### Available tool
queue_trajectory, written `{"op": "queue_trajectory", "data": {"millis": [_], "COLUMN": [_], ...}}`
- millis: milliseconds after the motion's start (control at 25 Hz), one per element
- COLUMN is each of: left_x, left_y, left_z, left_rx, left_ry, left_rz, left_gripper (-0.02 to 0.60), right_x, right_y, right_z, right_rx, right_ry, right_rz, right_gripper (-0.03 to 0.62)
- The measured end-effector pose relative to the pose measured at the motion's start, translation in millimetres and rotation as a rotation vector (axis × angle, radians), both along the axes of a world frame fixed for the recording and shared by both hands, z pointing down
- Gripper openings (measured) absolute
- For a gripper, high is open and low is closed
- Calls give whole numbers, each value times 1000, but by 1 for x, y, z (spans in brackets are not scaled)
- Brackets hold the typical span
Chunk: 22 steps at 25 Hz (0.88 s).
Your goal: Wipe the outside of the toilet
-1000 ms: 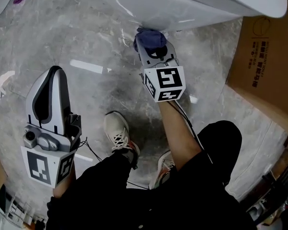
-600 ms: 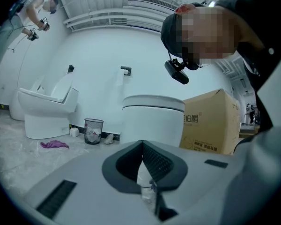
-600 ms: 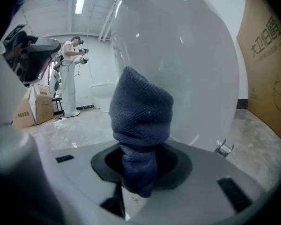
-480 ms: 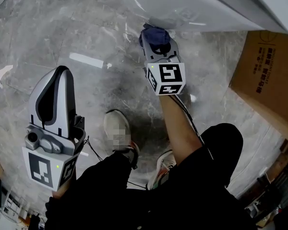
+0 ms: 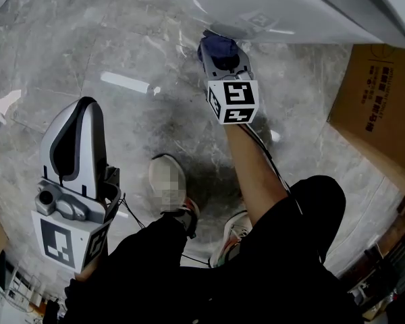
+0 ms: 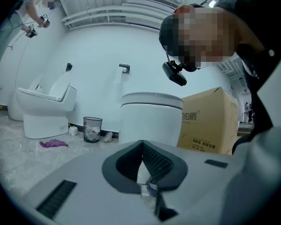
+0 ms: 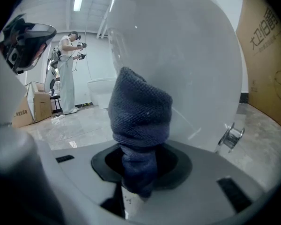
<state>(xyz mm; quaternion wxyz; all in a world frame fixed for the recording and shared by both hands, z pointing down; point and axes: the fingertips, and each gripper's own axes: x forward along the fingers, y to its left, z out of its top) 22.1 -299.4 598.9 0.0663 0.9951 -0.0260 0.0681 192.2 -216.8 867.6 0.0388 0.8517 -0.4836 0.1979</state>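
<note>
"Navy knitted cloth (image 7: 139, 121), where is it sitting right now?"

"It is bunching up out of the right gripper (image 7: 138, 172), whose jaws are clamping hard on its lower end. The wad appears to be pressing against the curved outer wall of the glossy white ceramic toilet (image 7: 192, 69), low down, near the grey marble floor (image 5: 121, 52)."

"And the other tool?"

"The left gripper (image 5: 86, 106) is hanging well apart from the toilet, over the floor, with its jaws pressed together on nothing."

"How far along is the wiping?"

"Mid-wipe, I am guessing. The cloth is working one low patch of the bowl. No streaks or wet marks are showing, so I cannot tell which parts are done. The upper wall, the far side and the base by the small chrome fitting (image 7: 230, 136) are probably waiting."
</note>
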Motion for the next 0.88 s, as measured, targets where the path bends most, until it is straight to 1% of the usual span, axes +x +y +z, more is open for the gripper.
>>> {"op": "queue_trajectory", "data": {"millis": [120, 360, 480, 560, 720, 880], "left_x": [0, -3, 1, 2, 2, 0], "left_y": [-1, 3, 1, 3, 10, 17], "left_z": [2, 7, 3, 1, -2, -6], "left_rx": [1, 32, -4, -11, 0, -7], "left_ry": [-7, -22, -7, -2, 7, 27], "left_rz": [-4, 24, -9, -12, -4, -8], "left_gripper": [11, 11, 11, 11, 11, 11], "right_x": [2, 3, 4, 2, -8, -28], "right_y": [-1, -3, -1, 1, 9, 23], "right_z": [7, 21, 25, 24, 19, 3], "right_rx": [-9, -44, -56, -67, -75, -80], "right_ry": [-27, -77, -103, -108, -117, -93], "right_rz": [1, -6, -6, -17, -24, -45], "right_gripper": [117, 119, 120, 120, 120, 120]}}
